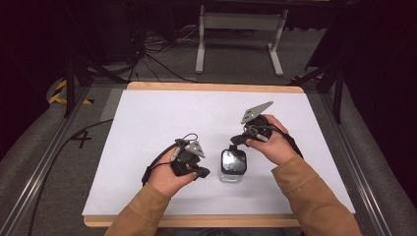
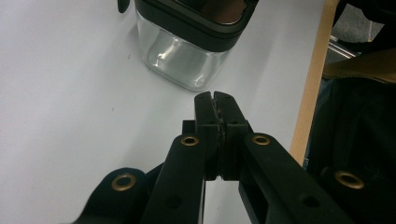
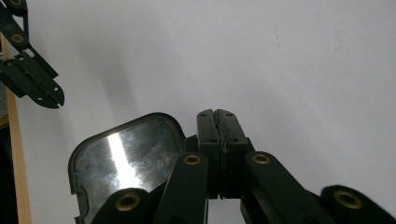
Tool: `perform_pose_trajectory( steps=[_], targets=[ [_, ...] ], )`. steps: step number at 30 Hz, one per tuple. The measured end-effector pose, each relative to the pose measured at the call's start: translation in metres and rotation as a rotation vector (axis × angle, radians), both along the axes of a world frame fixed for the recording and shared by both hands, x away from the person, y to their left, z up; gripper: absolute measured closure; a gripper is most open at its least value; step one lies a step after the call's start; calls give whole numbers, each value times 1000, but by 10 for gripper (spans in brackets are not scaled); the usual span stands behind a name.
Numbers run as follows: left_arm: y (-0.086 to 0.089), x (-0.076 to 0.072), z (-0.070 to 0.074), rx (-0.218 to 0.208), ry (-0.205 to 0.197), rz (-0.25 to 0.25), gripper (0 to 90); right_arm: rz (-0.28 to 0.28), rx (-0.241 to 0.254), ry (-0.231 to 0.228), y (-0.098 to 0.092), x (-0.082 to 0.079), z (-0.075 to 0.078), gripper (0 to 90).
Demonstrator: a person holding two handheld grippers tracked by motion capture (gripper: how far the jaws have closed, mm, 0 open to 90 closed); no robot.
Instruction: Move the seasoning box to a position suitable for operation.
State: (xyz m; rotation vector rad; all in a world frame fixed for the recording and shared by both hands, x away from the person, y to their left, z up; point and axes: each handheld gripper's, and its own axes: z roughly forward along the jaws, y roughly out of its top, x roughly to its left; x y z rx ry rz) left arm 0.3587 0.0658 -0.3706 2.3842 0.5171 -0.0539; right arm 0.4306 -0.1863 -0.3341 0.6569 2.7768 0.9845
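The left gripper sits with jaws pressed together on nothing, just left of the jar, a clear glass one with a dark lid standing toward the near side of the white surface; if that jar is what they mean to take, I'd say the jaws must part before closing in level on its wall. The right gripper, jaws likewise closed and empty, hovers just behind the lid, with bare room left, right and beyond, but the wooden edge lies close on the near side.
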Motion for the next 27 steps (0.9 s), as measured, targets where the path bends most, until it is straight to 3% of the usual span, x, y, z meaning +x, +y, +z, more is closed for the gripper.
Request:
perform_pose_trajectory(
  steps=[27],
  targets=[
    [-6, 0, 2, 4, 4, -23, 891, 4, -11, 50, -1, 7, -5, 900]
  ],
)
